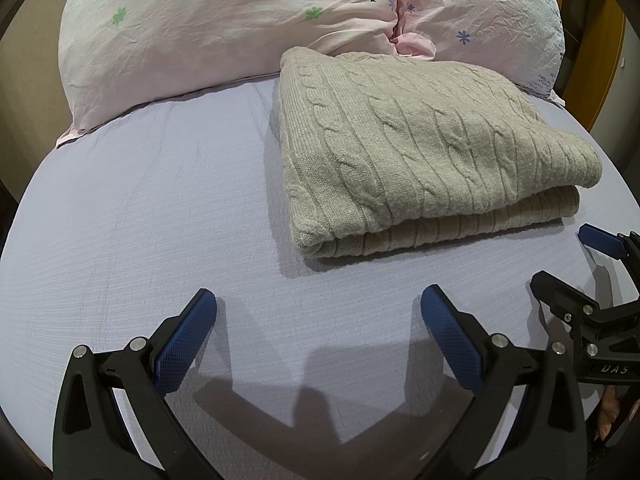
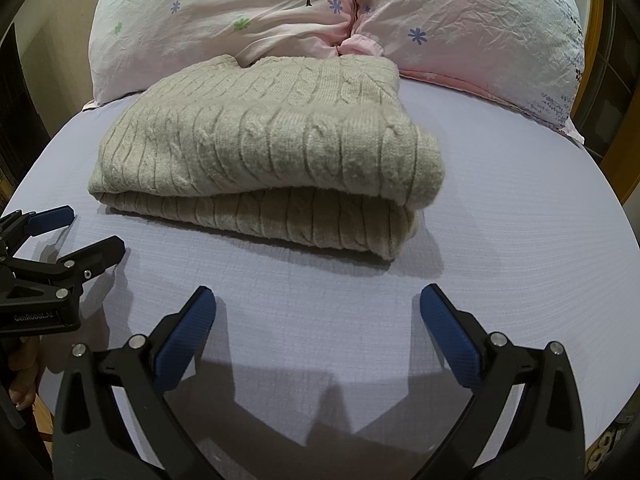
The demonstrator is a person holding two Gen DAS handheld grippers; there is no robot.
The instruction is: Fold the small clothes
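Note:
A beige cable-knit sweater (image 1: 408, 148) lies folded in a thick rectangle on the lilac bed sheet (image 1: 140, 220), its far edge against the pillows. It also shows in the right wrist view (image 2: 272, 148). My left gripper (image 1: 318, 304) is open and empty, hovering over the sheet in front of the sweater, apart from it. My right gripper (image 2: 318, 304) is open and empty too, just short of the sweater's near edge. Each gripper shows at the edge of the other's view: the right one (image 1: 568, 260), the left one (image 2: 88, 232).
Two pink floral pillows (image 1: 224, 28) (image 2: 472, 28) lie along the head of the bed behind the sweater. A wooden bed frame or door (image 1: 604, 60) stands at the right. Bare sheet lies left of the sweater and in front of it.

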